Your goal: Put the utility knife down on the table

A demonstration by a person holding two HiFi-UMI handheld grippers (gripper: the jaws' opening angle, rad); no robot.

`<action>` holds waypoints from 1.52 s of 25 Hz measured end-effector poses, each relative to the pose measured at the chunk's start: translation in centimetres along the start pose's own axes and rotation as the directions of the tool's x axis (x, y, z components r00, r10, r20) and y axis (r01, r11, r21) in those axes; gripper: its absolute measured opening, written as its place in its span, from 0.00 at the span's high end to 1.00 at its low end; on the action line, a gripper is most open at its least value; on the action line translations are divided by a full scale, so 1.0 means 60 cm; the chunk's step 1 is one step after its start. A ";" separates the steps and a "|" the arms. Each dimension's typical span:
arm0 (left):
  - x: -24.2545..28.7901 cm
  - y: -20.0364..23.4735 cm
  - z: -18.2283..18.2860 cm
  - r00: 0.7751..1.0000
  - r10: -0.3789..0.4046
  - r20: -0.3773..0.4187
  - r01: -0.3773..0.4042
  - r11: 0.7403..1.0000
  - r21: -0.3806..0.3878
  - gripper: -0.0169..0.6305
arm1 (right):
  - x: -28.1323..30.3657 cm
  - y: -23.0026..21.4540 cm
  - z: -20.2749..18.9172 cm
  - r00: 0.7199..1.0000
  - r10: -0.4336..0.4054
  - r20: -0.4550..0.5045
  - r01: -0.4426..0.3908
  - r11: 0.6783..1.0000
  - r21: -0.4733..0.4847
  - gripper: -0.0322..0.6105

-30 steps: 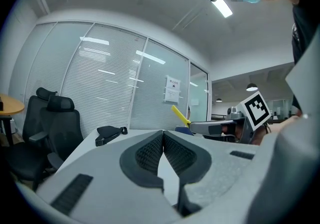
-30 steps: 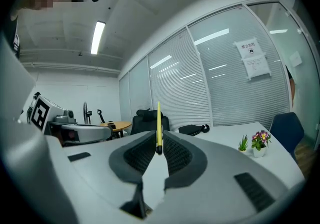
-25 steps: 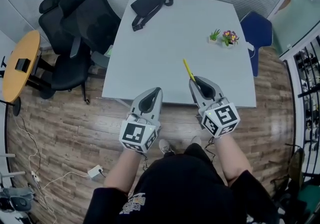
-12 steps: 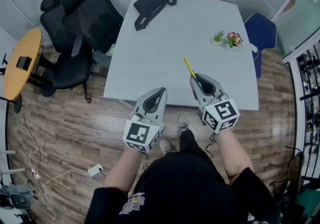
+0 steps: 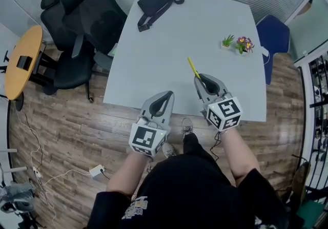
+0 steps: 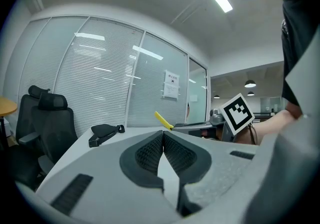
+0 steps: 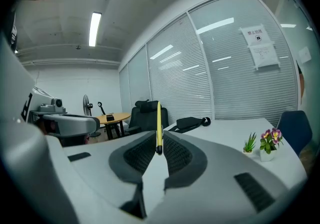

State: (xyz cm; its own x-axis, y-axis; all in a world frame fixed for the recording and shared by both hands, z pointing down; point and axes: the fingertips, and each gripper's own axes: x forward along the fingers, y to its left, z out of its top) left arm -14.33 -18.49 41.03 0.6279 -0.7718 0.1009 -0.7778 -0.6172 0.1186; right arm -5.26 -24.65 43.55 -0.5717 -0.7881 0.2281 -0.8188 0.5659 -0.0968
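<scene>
The left gripper [image 5: 165,96] is hanging just off the near edge of the counter [image 5: 169,48], its jaws pressed together on nothing. To its right, the right gripper [image 5: 200,77] is clamping the utility knife [image 5: 193,68] by its rear end above the near part of the counter, so the set-down itself seems to be the step in hand. The slim yellow body is running lengthwise away from the person and slightly left, its free end tilting up clear of the surface. The next move is probably calling for lowering and levelling the knife onto bare counter, then easing the jaws apart
</scene>
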 end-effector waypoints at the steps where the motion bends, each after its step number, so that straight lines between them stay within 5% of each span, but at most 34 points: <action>1: 0.009 0.002 -0.002 1.000 0.002 -0.003 -0.002 1.000 -0.001 0.96 | 0.007 -0.009 -0.004 1.000 0.002 -0.006 -0.002 1.000 0.002 0.87; 23: 0.161 0.008 -0.091 0.992 0.028 -0.126 -0.034 0.998 -0.049 0.96 | 0.134 -0.177 -0.171 0.974 0.045 -0.224 -0.030 0.997 0.070 0.87; 38: 0.199 0.022 -0.137 0.981 0.031 -0.192 -0.049 0.995 -0.087 0.96 | 0.179 -0.212 -0.329 0.896 0.059 -0.440 -0.028 0.997 0.077 0.87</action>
State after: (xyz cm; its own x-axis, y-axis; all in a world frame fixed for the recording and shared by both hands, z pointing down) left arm -7.61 -27.27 50.53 0.5971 -0.7471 0.2921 -0.8020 -0.5631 0.1993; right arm 0.07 -35.51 66.33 -0.5376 -0.5659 0.6251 -0.8038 0.5679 -0.1772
